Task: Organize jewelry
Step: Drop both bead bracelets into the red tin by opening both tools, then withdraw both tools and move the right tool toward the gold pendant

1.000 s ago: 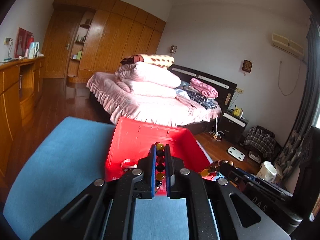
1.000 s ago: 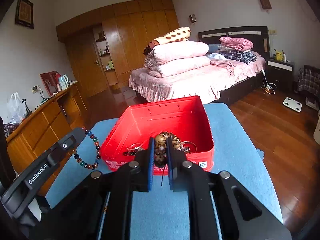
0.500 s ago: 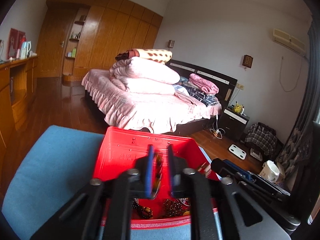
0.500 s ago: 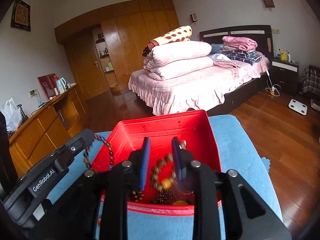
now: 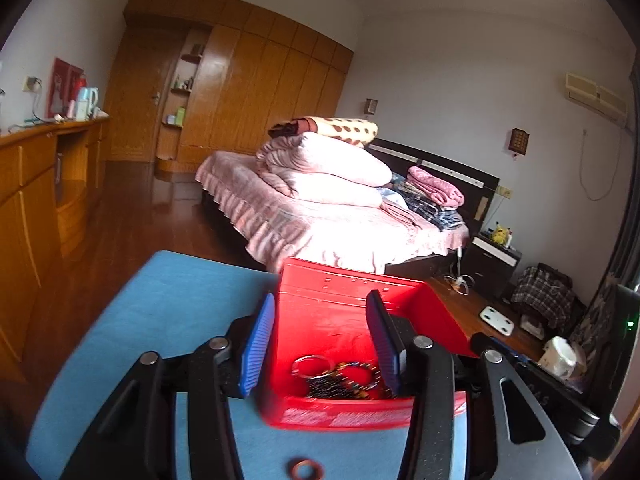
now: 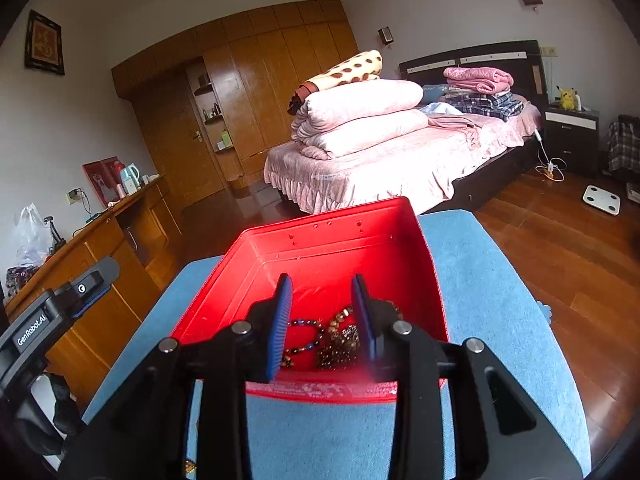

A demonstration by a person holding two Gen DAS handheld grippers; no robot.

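A red open box (image 5: 352, 308) (image 6: 332, 248) stands on a blue-covered table (image 5: 160, 304) (image 6: 488, 304). Bead bracelets and a metal ring (image 5: 344, 376) (image 6: 332, 336) lie in a heap on its floor. My left gripper (image 5: 320, 344) is open and empty over the box's near left part. My right gripper (image 6: 322, 320) is open and empty over the box's near middle. The left gripper's body also shows at the left of the right wrist view (image 6: 48, 316). A small brown ring (image 5: 307, 471) lies on the cloth in front of the box.
A bed with stacked pink quilts (image 6: 360, 120) stands beyond the table. A wooden desk (image 5: 36, 184) runs along the left wall. Wooden floor (image 6: 560, 248) drops off past the table's right edge, with a white scale (image 6: 601, 199) on it.
Both grippers opened and let go of their bead bracelets, which now lie in the red box. Both moved forward over the box, then drew back slightly.
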